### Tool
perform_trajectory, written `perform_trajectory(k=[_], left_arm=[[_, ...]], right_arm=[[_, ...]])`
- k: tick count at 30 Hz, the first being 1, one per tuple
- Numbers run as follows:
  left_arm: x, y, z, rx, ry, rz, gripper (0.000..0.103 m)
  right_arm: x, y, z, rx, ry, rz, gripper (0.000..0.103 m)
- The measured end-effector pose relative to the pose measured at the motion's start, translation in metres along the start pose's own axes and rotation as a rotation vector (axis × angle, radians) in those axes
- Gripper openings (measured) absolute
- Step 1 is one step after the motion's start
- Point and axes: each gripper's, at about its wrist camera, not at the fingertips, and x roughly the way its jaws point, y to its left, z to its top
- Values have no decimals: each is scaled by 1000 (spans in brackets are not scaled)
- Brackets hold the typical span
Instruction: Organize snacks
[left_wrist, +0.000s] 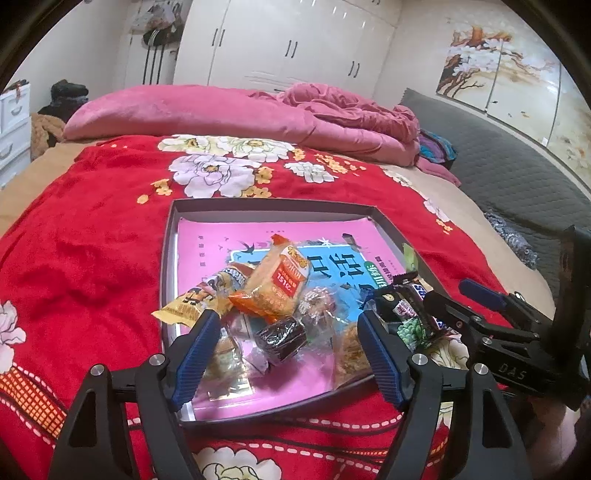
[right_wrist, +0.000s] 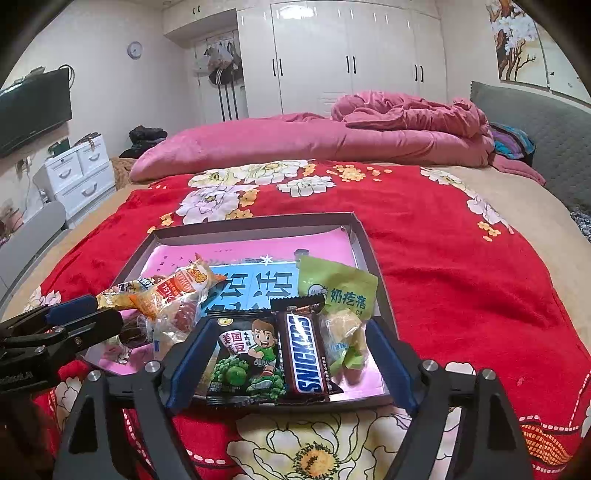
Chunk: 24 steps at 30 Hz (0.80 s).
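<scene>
a: both grippers spread wide, nothing held. left gripper (left_wrist: 288, 354) low over the near left part of the tray (left_wrist: 168, 258), right gripper (right_wrist: 288, 365) low over the near right part.

b: snacks all inside the tray, on the pink paper lining, tray resting on the red flowered blanket (left_wrist: 92, 221). split into two clusters?

a: roughly. left cluster heaped: one orange cracker pack (left_wrist: 275, 280) on top, one yellow wrapped bar (left_wrist: 201, 297) poking over the left rim, one dark wrapped square (left_wrist: 282, 338) just ahead, between the left fingers. clear-wrapped pieces underneath, count hard to tell.

b: right cluster?

a: flatter, side by side. one green pea pack (right_wrist: 245, 360), one chocolate bar (right_wrist: 304, 354), one clear-wrapped sweet (right_wrist: 343, 343), one light green pouch (right_wrist: 338, 290) further back.

b: relation that matters for a next pick?

a: chocolate bar lying straight ahead between the right fingers, long axis pointing away from the gripper, roughly parallel to the fingers. pea pack touching it on the left, slightly overlapped. right gripper nearer by far; left one well to the side.

b: so, probably a grasp across the short width, no turn of the wrist needed.

a: likely. risk judged: pea pack caught along with it, being so close. dark square for the left side similar, though tilted and slippery-looking in its wrap.
</scene>
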Motion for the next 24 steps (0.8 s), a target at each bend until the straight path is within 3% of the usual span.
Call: perform_trajectory(k=[13,24], left_arm=[[-8,-4,-9,5,20,31,78],[-27,-15,-25,-21,53,61,78]], right_arm=[[-14,2,1,-15,-21,-1,84],[-43,3,-9,-14,-28,30,94]])
